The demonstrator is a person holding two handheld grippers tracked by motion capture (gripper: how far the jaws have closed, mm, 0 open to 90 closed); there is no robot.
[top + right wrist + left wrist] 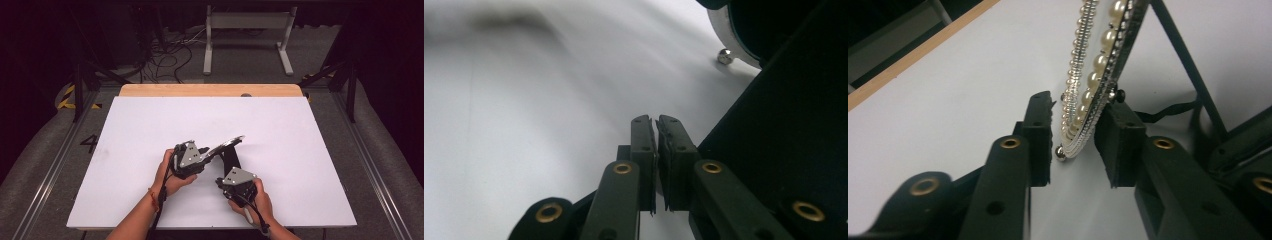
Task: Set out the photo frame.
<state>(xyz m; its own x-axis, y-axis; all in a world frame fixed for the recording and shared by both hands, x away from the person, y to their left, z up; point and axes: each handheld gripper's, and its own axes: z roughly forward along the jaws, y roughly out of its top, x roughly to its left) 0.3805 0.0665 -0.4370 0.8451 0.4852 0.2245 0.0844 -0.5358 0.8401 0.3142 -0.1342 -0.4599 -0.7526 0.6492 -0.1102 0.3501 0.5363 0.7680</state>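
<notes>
A round frame (227, 143) rimmed with pearls and silver beads (1093, 70) stands tilted on its black easel stand (231, 159) near the middle of the white table. My left gripper (212, 152) reaches in from the left. Its jaws straddle the frame's lower rim (1075, 115): the right pad lies against the frame's back, while a thin gap shows between the left pad and the beads. My right gripper (222, 175) sits just in front of the stand, shut with nothing between its pads (655, 122). The stand's black back (784, 130) is at its right.
A white sheet (150, 130) covers the table, with a wooden edge (210, 90) at the far side. Behind the table lie floor cables (165, 60) and a grey metal stand (247, 22). A small silver ball foot (724, 56) hangs under the frame's rim.
</notes>
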